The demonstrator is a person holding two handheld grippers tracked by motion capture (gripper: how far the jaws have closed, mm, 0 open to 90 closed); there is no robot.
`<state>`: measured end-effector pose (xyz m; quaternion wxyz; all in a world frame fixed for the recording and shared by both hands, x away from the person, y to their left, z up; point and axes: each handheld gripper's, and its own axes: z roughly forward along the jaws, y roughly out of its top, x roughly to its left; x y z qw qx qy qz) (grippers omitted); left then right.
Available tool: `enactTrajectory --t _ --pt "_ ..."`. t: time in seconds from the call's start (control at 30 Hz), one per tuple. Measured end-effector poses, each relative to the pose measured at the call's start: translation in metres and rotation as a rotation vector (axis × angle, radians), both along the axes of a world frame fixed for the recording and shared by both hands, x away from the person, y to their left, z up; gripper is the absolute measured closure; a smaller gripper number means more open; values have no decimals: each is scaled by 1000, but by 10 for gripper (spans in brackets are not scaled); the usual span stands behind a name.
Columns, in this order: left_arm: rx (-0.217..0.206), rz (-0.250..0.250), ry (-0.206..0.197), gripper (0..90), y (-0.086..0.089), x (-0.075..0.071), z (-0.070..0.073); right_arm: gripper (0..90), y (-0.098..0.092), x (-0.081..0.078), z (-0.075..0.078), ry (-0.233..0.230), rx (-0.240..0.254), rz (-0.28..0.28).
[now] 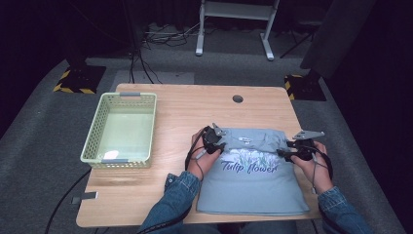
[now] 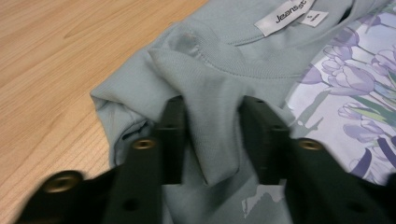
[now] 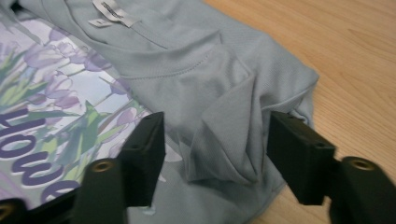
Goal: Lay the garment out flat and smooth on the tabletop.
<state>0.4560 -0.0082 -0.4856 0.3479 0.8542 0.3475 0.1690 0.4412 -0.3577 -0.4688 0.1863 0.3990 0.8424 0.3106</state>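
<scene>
A light blue-grey T-shirt printed with purple tulips and "Tulip flower" lies folded on the wooden table, collar toward the far side. My left gripper is at its left shoulder. In the left gripper view the jaws pinch a raised fold of the shirt beside the collar label. My right gripper is at the right shoulder. In the right gripper view the jaws straddle a raised fold of the shirt, with a gap left between the fold and the left pad.
A pale green plastic basket stands on the left part of the table with a small white scrap in its near corner. A round cable hole sits near the far edge. The shirt's hem reaches the table's near edge.
</scene>
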Motion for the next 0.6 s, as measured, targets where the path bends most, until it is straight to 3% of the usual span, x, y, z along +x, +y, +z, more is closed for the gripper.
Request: enactTrajectory --t 0.07,0.13,0.33,0.6 --pt "6 -10 3 766 1 -4 3 662 0 2 -3 9 -18 24" --pt "14 -21 6 805 2 -9 7 799 -2 1 -2 4 -25 29" --pt "6 -33 -15 818 4 -31 15 827 -4 -11 8 0 -10 32" --pt "-11 -38 -39 818 12 -57 30 824 4 -28 30 -29 4 76"
